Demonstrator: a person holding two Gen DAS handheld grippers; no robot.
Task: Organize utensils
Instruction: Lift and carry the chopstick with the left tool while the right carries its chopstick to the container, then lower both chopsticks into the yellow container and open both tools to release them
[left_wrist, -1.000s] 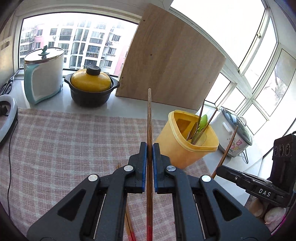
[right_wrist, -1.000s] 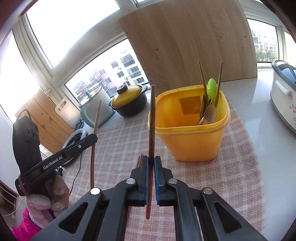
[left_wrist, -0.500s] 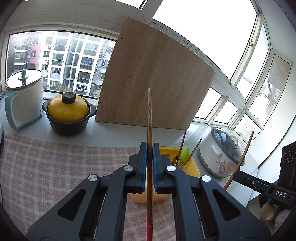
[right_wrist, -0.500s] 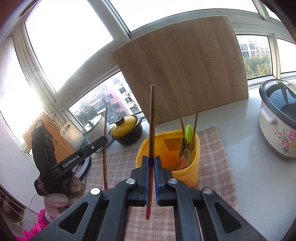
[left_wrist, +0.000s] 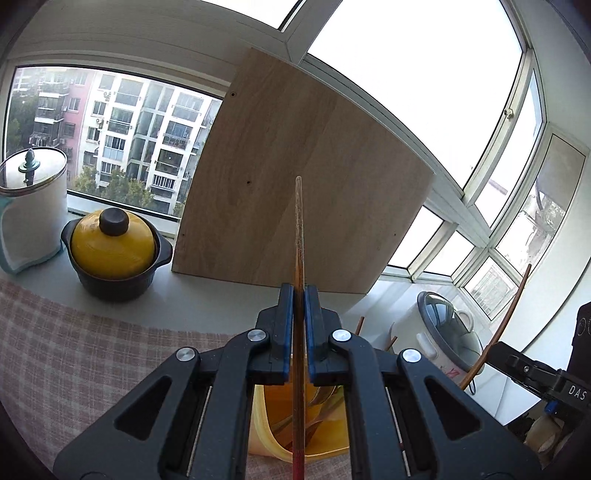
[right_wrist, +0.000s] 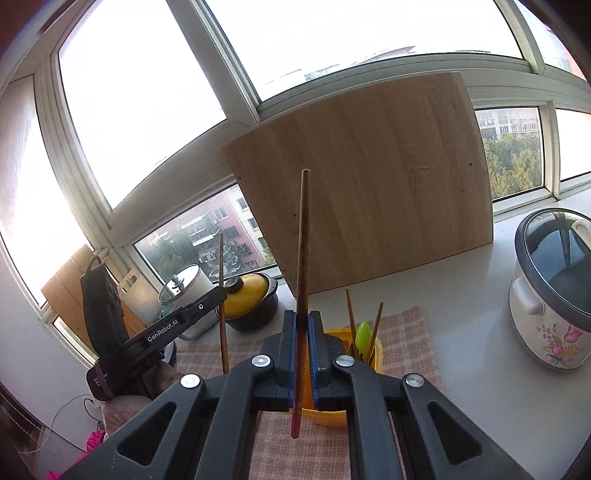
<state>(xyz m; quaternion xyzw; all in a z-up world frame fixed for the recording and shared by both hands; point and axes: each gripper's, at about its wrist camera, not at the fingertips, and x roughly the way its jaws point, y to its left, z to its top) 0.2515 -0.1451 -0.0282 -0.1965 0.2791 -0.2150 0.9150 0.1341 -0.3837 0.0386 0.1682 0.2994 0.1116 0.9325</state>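
Tabletop (right_wrist: 469, 295), pale and glossy, carries a checked cloth (right_wrist: 406, 328) with the yellow utensil holder (right_wrist: 377, 354) standing on it; a big wooden board (right_wrist: 369, 184) leans on the window behind. To the holder's right stands a flowered rice cooker (right_wrist: 546, 302), to its left a yellow-lidded pot (right_wrist: 251, 295) and a white canister (right_wrist: 188, 284).

The holder already has chopsticks, spoons and a green spoon (right_wrist: 362, 334) upright in its right compartment.

The left gripper (left_wrist: 299, 295) has its fingers clamped on a chopstick (left_wrist: 298, 229), which stands near upright with its red end hanging down over the holder's mouth. The right gripper (right_wrist: 302, 325) is likewise clamped on its own chopstick (right_wrist: 303, 236), red tip (right_wrist: 294, 432) low in front of the holder.

Risks, as I judge them: both sticks head for one narrow opening, so the two tools may knock together. A tip that catches the rim or the divider could tip the light holder, or pivot in the thin grip and drop onto the cloth. Released while tilted, a stick could fall across the utensils already inside
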